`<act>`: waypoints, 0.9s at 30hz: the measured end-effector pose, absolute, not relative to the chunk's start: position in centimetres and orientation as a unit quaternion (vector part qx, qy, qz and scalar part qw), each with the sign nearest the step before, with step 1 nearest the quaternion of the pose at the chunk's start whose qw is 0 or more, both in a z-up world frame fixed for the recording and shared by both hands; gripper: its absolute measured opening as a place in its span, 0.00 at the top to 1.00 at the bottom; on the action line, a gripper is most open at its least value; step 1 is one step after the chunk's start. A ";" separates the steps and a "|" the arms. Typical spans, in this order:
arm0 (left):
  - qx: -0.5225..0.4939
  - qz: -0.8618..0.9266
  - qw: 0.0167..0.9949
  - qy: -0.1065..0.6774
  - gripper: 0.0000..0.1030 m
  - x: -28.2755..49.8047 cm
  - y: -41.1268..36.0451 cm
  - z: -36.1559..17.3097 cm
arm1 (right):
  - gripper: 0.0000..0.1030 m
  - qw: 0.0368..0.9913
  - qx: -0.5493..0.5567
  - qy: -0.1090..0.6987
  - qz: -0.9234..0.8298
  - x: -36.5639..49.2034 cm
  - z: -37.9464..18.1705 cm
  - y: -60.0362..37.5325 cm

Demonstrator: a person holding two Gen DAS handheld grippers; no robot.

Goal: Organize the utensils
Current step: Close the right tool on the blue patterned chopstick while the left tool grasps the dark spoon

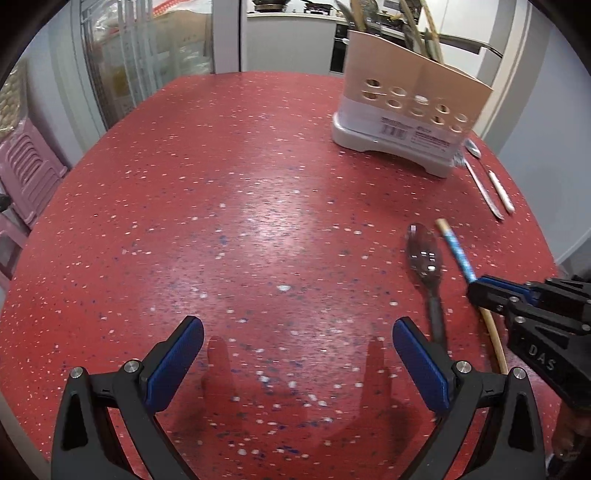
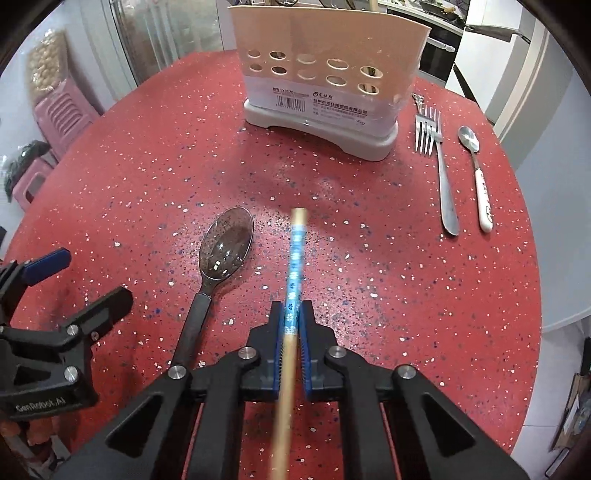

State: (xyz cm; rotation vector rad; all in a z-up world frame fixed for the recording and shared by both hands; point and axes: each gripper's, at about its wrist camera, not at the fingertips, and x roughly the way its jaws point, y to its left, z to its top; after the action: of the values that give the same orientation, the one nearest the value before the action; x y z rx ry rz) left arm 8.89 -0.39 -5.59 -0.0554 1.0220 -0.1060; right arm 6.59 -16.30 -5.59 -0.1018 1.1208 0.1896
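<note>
The wooden chopstick with blue patterned band [image 2: 294,258] was pinched lengthwise in the right gripper [image 2: 291,325], tip aimed at twelve o'clock toward the beige perforated plastic utensil holder [image 2: 317,74], apparently for insertion. The left gripper [image 1: 297,354] hovered spread, idle.

A home kitchen-dining room. Beyond the left claw, past the red speckled table [image 1: 221,184], a white counter [image 1: 291,18] carries pans beside a built-in oven [image 1: 338,48]. Pink plastic stools [image 2: 62,110] stand left of the right claw.
</note>
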 end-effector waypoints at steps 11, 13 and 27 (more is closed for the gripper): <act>0.014 -0.096 0.855 0.510 0.00 9.7 -5.2 -5.7 | 0.92 0.848 0.021 0.518 0.114 6.1 -5.3 -19.4; 0.019 -0.104 0.851 0.515 0.00 10.0 -6.0 -5.8 | 0.92 0.848 0.029 0.516 0.117 6.2 -5.2 -20.0; 0.077 -0.136 0.825 0.543 0.49 11.8 -9.7 -5.1 | 0.92 0.851 0.079 0.503 0.131 5.9 -4.5 -22.3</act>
State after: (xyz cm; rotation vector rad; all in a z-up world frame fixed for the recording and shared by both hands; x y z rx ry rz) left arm 11.79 -9.74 -5.12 0.1628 1.1552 -0.2888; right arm 5.89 -22.34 -4.53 0.1656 1.0596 0.2769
